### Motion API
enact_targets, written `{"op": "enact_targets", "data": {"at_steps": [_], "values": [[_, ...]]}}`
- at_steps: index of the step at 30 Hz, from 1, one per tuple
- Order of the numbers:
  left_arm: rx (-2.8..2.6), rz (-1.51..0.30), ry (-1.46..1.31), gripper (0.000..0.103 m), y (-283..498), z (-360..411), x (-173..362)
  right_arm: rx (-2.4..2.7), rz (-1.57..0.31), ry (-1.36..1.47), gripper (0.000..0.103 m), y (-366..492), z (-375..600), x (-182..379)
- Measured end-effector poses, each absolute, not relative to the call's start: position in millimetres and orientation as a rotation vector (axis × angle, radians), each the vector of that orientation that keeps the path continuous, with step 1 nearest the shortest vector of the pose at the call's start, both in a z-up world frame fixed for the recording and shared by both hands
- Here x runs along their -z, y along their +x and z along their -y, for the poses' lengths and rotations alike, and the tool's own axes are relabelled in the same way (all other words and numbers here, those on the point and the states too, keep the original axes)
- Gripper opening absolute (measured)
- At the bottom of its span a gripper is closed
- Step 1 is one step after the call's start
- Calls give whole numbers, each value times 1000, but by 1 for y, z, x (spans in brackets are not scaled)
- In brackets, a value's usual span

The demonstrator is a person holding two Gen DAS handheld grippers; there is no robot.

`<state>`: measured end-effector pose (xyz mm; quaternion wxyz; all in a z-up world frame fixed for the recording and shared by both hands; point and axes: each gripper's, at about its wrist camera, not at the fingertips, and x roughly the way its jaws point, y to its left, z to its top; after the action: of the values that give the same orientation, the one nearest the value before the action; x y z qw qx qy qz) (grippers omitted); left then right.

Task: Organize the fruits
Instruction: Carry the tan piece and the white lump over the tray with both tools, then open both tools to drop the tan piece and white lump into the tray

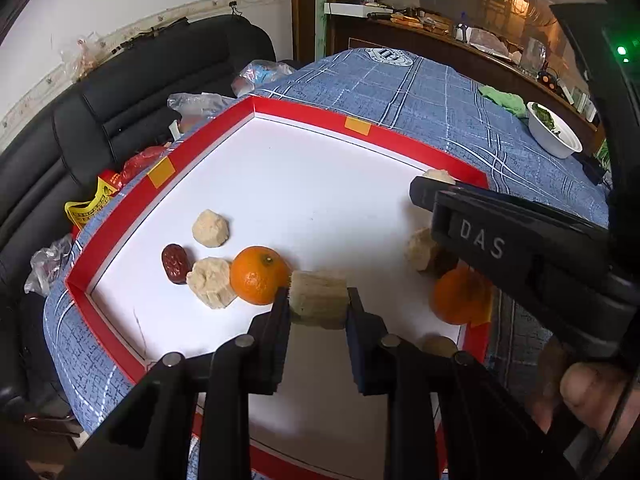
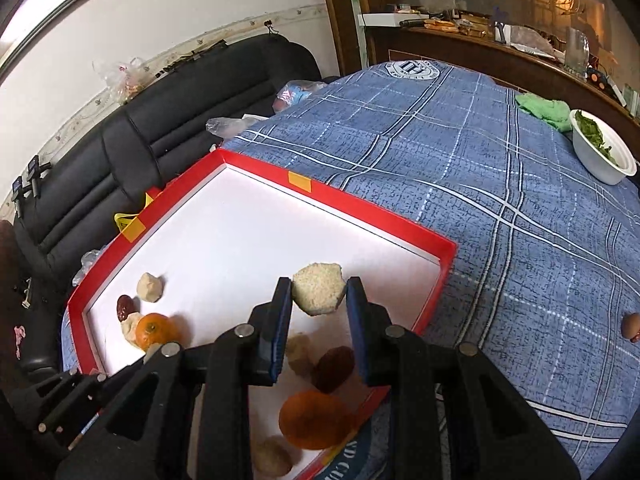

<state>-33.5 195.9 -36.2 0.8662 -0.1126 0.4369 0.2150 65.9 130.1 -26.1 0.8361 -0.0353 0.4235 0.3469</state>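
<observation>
We hold 2 grippers over the red-rimmed white tray [image 1: 328, 118] on a blue plaid cloth [image 2: 500, 208]. The left gripper [image 1: 318, 300] is clamped on a beige cake [image 1: 318, 298], lifted just beside a mandarin [image 1: 258, 274]. The right gripper [image 2: 319, 294] is clamped on another beige cake [image 2: 319, 288] above the tray's right part. On the tray floor at the left we see a red date [image 1: 175, 264] touching a third cake [image 1: 210, 282]. A second mandarin [image 2: 314, 420] lies below the right gripper.
</observation>
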Motion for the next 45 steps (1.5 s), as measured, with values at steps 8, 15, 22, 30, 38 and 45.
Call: {"op": "enact_targets", "data": {"at_steps": [8,15,22,30,38,45], "values": [[-458,-914,-252,25,-27,-201,32,-733,-897,-74,30,71,-131,24],[-465,-911,-256,26,-19,-203,32,-732,-922,-108,31,72,-137,29],[-461,-945,-215,65,-11,-198,36,-718,-904,-81,51,72,-125,23],[-507,-894,-223,70,-23,-197,24,-700,-863,-28,55,60,-96,7],[-499,-861,-200,70,-28,-180,11,-674,-809,17,55,42,-54,-8],[-458,-841,-152,70,-26,-152,3,-642,-772,49,55,29,-11,-16]]}}
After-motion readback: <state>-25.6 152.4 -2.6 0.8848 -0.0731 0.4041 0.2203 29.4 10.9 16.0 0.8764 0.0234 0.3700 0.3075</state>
